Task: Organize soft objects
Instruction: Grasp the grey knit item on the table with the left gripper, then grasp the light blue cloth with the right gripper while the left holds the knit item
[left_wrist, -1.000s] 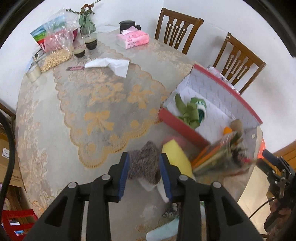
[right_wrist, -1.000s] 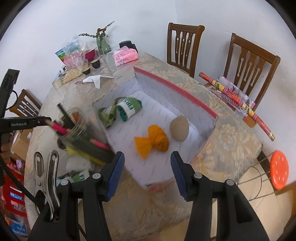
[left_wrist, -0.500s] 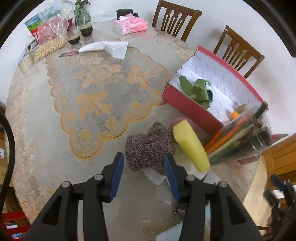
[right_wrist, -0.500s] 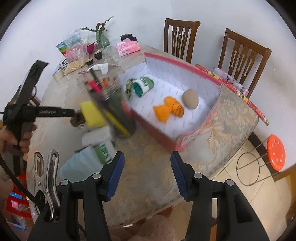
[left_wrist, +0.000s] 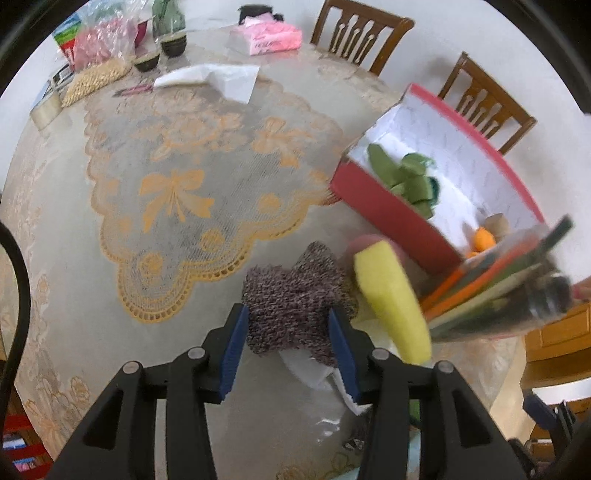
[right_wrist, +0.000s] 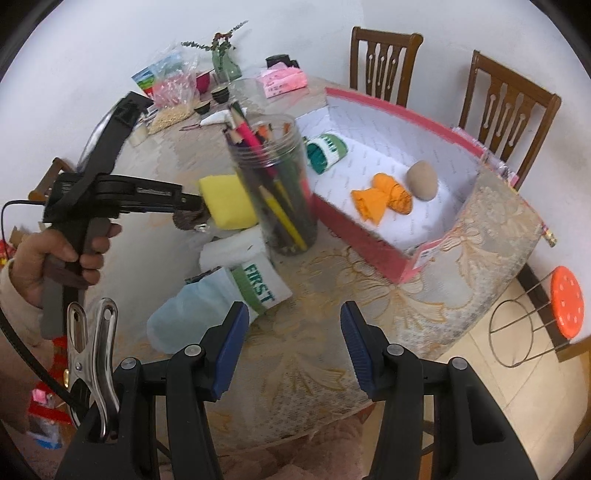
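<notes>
A grey-brown knit bundle (left_wrist: 291, 291) lies on the table between the blue pads of my left gripper (left_wrist: 287, 314). The jaws stand open around it, the pads right beside its sides. Beside it lies a yellow sponge (left_wrist: 391, 299). From the right wrist view, the left gripper (right_wrist: 192, 218) points down at the bundle, next to the sponge (right_wrist: 227, 201). My right gripper (right_wrist: 291, 332) hangs open and empty over the table's near edge, just right of a white "FIRST" sock (right_wrist: 255, 280). The red box (right_wrist: 369, 236) holds green socks (right_wrist: 327, 151), an orange sock (right_wrist: 384, 195) and a tan ball (right_wrist: 423, 181).
A clear jar of pencils (right_wrist: 277, 188) stands between the sponge and the box. At the table's far side are a pink tissue pack (left_wrist: 269, 37), bags (left_wrist: 99, 55), cups and a white napkin (left_wrist: 218, 75). Two wooden chairs (right_wrist: 506, 99) stand behind the box, an orange stool (right_wrist: 565, 302) on the floor.
My left gripper's jaws widened off the knit bundle, which now rests on the table, and the gripper sank over it. My right gripper drew away from the box toward the table's near edge.
</notes>
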